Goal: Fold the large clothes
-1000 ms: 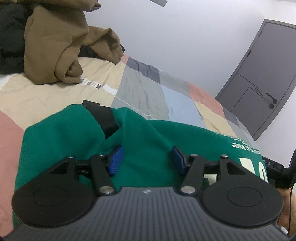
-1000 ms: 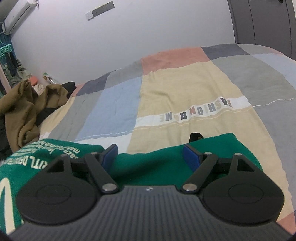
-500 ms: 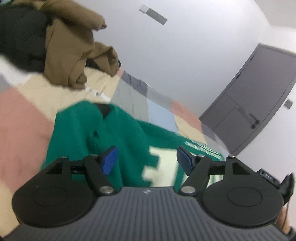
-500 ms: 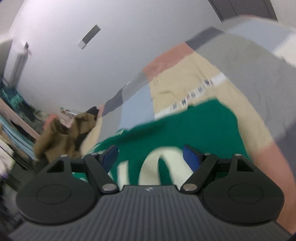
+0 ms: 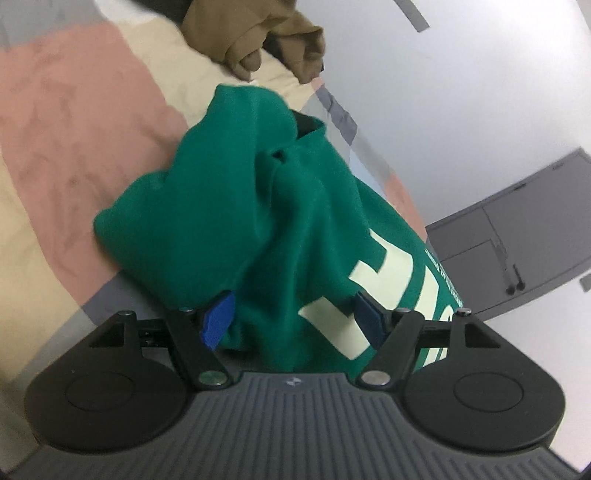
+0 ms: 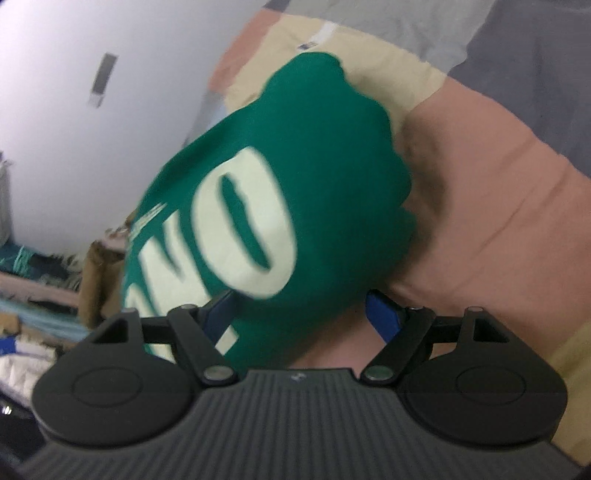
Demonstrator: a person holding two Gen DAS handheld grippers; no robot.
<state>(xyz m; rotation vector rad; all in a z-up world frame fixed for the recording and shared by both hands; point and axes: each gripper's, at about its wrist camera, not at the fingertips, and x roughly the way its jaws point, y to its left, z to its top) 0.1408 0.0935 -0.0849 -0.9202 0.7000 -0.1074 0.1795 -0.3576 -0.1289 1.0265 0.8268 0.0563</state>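
A green sweatshirt (image 5: 280,206) with large cream letters hangs bunched in front of both cameras, above a patchwork bedspread (image 5: 74,122). In the left wrist view my left gripper (image 5: 293,319) has its blue pads (image 5: 218,319) spread wide, with green cloth filling the gap between them. In the right wrist view the same sweatshirt (image 6: 295,184) fills the gap of my right gripper (image 6: 303,314), whose pads also stand wide apart. The cloth is lifted and hangs from both grippers; where exactly it is held is hidden.
A brown garment (image 5: 255,33) lies in a heap at the far end of the bed. A grey door (image 5: 517,236) stands in the white wall beyond. Shelves with clutter (image 6: 37,277) show at the left in the right wrist view.
Both grippers have risen and tilted. The green sweatshirt lay flat on the bed a second ago and now hangs lifted and bunched, its cream lettering showing.
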